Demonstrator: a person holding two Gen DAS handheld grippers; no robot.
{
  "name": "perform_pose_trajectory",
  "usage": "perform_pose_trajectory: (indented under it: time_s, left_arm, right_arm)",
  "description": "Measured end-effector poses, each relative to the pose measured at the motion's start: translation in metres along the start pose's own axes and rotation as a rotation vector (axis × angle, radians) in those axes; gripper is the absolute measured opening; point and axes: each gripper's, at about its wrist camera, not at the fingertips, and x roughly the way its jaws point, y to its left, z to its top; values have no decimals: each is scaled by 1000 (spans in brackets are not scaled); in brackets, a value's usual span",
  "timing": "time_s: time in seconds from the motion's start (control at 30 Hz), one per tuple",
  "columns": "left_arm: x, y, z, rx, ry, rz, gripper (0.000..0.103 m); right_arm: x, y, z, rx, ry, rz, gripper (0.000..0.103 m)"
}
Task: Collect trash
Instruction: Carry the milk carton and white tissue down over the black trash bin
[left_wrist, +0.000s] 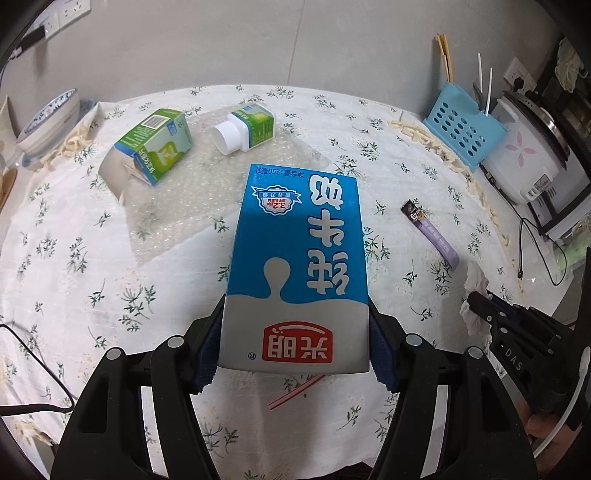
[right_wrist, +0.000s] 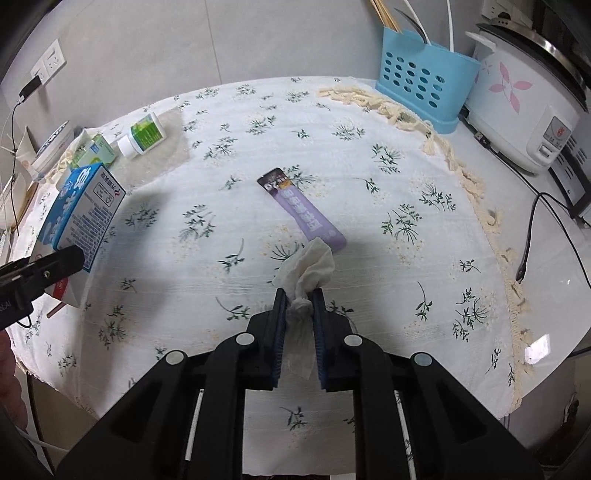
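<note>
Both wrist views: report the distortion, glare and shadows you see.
Left wrist view: fisheye bends the table edge; black corners; the milk carton in the left claw looms large but its print stays sharp. Right wrist view: same curving; window glare on bare tabletop; the tissue in the right claw casts soft shadow.

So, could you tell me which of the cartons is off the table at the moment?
The blue milk carton, clamped in the left gripper; the green carton lies on the tablecloth.

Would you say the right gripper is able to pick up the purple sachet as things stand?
Probably not yet: the right gripper is shut on the crumpled tissue. The purple sachet lies just ahead, uncovered.
</note>
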Motion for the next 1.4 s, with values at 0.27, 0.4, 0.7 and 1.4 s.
perform_pose_trajectory:
  time_s: [0.27, 0.4, 0.7, 1.4]
  left_arm:
    - [-23, 9, -13, -7, -23, -11, 64]
    - [-34, 15, -21, -14, -31, -14, 64]
    - [-62, 34, -42, -42, -50, -16, 64]
    - [-123, 59, -96, -29, -91, -20, 64]
  right_arm:
    - [-30, 18, -5, -6, -43, 2, 13]
    - [-45, 26, -9, -8, -61, 5, 13]
    - [-74, 50, -21, -36, -92, 23, 13]
    - [-133, 99, -63, -62, -157, 62, 13]
